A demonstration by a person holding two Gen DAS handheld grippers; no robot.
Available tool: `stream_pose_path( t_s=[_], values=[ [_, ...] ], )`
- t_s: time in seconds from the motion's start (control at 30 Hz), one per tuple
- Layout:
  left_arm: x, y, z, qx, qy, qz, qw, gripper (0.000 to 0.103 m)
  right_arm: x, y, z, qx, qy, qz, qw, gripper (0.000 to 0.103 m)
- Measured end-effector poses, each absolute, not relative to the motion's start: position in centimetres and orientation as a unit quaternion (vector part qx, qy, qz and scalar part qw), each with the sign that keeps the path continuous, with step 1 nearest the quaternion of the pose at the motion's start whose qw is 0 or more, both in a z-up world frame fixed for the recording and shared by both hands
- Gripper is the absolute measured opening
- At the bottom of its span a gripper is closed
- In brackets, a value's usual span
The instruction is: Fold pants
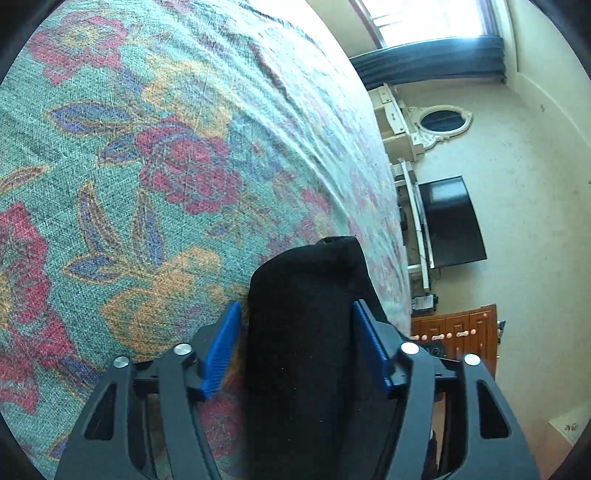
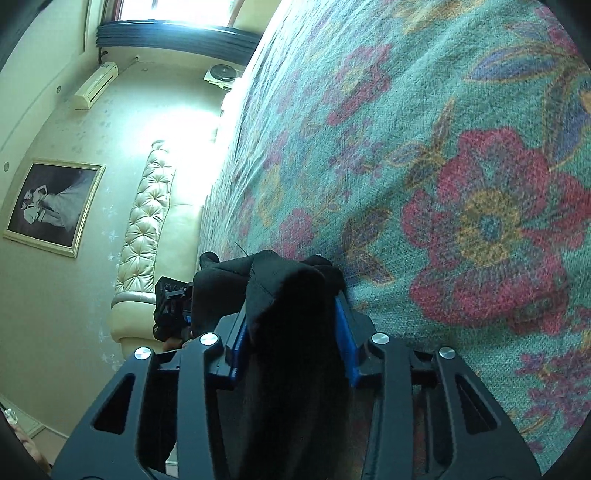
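Observation:
The black pants (image 1: 303, 332) are bunched between the blue pads of my left gripper (image 1: 295, 314), which is shut on the fabric close above the floral bedspread (image 1: 166, 166). In the right wrist view my right gripper (image 2: 291, 314) is shut on another bunch of the black pants (image 2: 291, 295), also held near the bedspread (image 2: 443, 184). The left gripper (image 2: 173, 310) shows to the left in that view, with black fabric running toward it. The rest of the pants is hidden behind the grippers.
The bed's teal floral cover fills most of both views. Beyond its edge stand a wall TV (image 1: 450, 221), a wooden cabinet (image 1: 458, 328), a mirror (image 1: 441, 120) and a window (image 1: 424, 18). A tufted cream headboard (image 2: 147, 221) and a framed photo (image 2: 51, 206) show in the right wrist view.

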State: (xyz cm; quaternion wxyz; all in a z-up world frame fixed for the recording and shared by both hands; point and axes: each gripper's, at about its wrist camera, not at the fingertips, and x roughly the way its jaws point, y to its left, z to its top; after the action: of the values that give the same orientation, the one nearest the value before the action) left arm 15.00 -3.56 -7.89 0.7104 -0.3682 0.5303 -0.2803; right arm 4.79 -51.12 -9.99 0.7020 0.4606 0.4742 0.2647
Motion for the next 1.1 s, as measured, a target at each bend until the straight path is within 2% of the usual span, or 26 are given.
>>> stream_pose_path(
  t_s=[0.03, 0.07, 0.1, 0.13, 0.17, 0.2, 0.27, 0.43, 0.57, 0.63, 0.67, 0.7, 0.73, 0.77, 0.87, 1.1],
  values=[
    [15.2, -4.0, -7.8, -0.364, 0.532, -0.28, 0.712, 0.057, 4.8, -51.0, -9.8, 0.455, 0.475, 0.264, 0.705, 0.041],
    [15.2, -4.0, -7.6, -0.365, 0.532, -0.283, 0.71, 0.058, 4.7, -51.0, -9.5, 0.453, 0.474, 0.265, 0.707, 0.047],
    [15.1, -4.1, -7.6, -0.368, 0.535, -0.289, 0.703, 0.058, 4.5, -51.1, -9.2, 0.455, 0.469, 0.269, 0.707, 0.059],
    [15.0, -4.2, -7.5, -0.373, 0.539, -0.293, 0.696, 0.063, 4.3, -51.4, -8.8, 0.457, 0.465, 0.268, 0.709, 0.066],
    [14.9, -4.1, -7.4, -0.38, 0.537, -0.299, 0.691, 0.073, 4.1, -51.4, -8.3, 0.451, 0.466, 0.259, 0.715, 0.076],
    [14.7, -4.0, -7.2, -0.382, 0.532, -0.305, 0.692, 0.076, 4.0, -51.7, -8.0, 0.439, 0.471, 0.247, 0.724, 0.081],
    [14.7, -4.2, -6.7, -0.365, 0.528, -0.306, 0.704, 0.082, 3.8, -51.8, -7.8, 0.431, 0.471, 0.24, 0.731, 0.085],
    [15.3, -5.7, -6.6, -0.334, 0.526, -0.307, 0.719, 0.084, 5.2, -50.9, -8.3, 0.452, 0.463, 0.257, 0.718, 0.096],
    [15.7, -6.3, -6.8, -0.331, 0.521, -0.315, 0.721, 0.084, 6.6, -48.3, -8.2, 0.423, 0.481, 0.289, 0.711, 0.097],
    [15.7, -6.6, -6.8, -0.313, 0.522, -0.317, 0.727, 0.08, 6.9, -47.4, -8.0, 0.4, 0.493, 0.276, 0.722, 0.09],
    [15.6, -6.7, -6.7, -0.299, 0.524, -0.314, 0.733, 0.071, 7.0, -47.4, -8.2, 0.401, 0.495, 0.269, 0.722, 0.074],
    [15.6, -6.8, -6.8, -0.288, 0.525, -0.312, 0.738, 0.066, 7.0, -47.6, -8.6, 0.412, 0.494, 0.266, 0.718, 0.062],
    [15.6, -6.5, -7.1, -0.285, 0.526, -0.309, 0.739, 0.057, 6.9, -47.8, -9.0, 0.42, 0.492, 0.264, 0.715, 0.054],
    [15.6, -6.2, -7.3, -0.291, 0.526, -0.31, 0.736, 0.05, 6.8, -47.8, -9.0, 0.423, 0.489, 0.265, 0.716, 0.052],
    [15.6, -5.6, -7.7, -0.306, 0.524, -0.313, 0.731, 0.039, 6.4, -47.6, -8.7, 0.426, 0.481, 0.267, 0.718, 0.045],
    [15.1, -4.9, -5.7, -0.303, 0.491, -0.317, 0.752, 0.03, 6.9, -46.3, -5.9, 0.425, 0.46, 0.277, 0.729, 0.037]
  ],
)
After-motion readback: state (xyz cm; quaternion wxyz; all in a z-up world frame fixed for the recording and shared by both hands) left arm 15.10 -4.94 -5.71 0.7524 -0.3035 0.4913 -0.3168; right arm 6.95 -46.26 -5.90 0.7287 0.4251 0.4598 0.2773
